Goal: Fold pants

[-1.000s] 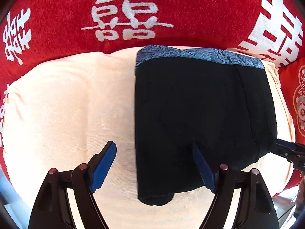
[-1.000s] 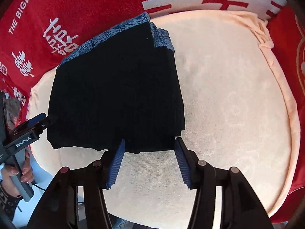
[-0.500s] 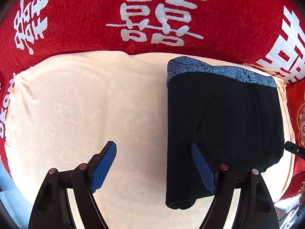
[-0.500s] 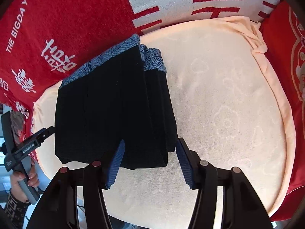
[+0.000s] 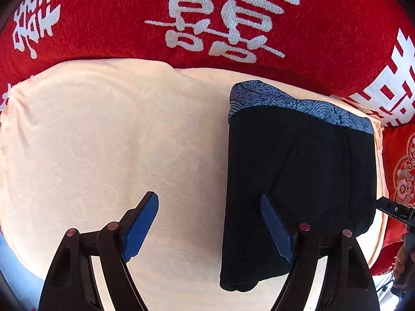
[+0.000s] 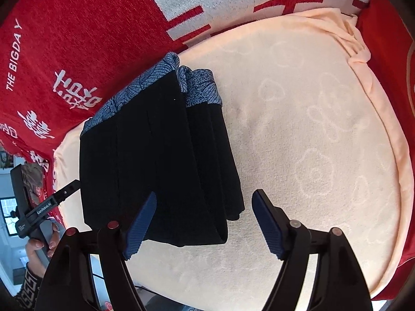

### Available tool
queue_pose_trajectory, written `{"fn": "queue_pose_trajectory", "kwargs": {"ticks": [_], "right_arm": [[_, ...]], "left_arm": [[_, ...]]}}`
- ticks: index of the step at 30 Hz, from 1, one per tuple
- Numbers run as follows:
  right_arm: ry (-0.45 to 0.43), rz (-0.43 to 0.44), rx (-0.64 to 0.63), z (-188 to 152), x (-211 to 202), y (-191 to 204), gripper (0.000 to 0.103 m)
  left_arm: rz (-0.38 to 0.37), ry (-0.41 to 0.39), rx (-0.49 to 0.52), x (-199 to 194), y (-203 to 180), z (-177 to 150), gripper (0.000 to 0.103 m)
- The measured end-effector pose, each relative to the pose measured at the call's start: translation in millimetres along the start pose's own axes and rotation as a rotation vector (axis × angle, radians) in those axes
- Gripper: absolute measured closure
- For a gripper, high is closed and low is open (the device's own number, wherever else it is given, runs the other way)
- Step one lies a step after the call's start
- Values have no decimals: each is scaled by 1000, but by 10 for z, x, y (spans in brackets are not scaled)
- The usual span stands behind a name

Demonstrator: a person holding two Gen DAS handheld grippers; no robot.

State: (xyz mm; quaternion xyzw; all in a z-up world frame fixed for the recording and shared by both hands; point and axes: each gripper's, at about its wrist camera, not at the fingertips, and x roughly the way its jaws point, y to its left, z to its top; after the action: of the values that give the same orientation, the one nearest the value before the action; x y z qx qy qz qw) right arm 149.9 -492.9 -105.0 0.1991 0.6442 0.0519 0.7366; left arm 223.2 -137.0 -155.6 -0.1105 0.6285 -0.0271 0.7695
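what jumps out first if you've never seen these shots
The folded black pants with a blue patterned waistband lie on a peach cushion, dark against the pale fabric. Behind it, a red blanket with big white characters fills the background. Both the left gripper and the right gripper are open, holding nothing.

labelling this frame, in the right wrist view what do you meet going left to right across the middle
other handheld black tongs → folded black pants with blue patterned waistband → peach patterned cushion cover → red fabric at the right edge

One pants [image 5: 298, 181], two claws [image 5: 208, 225].
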Motion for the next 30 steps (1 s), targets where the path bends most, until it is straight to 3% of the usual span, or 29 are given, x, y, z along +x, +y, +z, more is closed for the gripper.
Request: {"fn": "queue_pose_trajectory", "kwargs": {"ticks": [14,22,26,30], "right_arm": [[9,32,24,8,20,-142,23],[-1,36,24,107,59,-223,22],[5,56,23,153,105,-240,22],[24,89,8,182,163,-228,22]], "left_arm": [[-32,29,-1,106,-6,86,21],[-134,20,-3,46,68,230,21],[-196,55,37,100,-27,267,21],[-197,76,64,200,-110,274,21]]}}
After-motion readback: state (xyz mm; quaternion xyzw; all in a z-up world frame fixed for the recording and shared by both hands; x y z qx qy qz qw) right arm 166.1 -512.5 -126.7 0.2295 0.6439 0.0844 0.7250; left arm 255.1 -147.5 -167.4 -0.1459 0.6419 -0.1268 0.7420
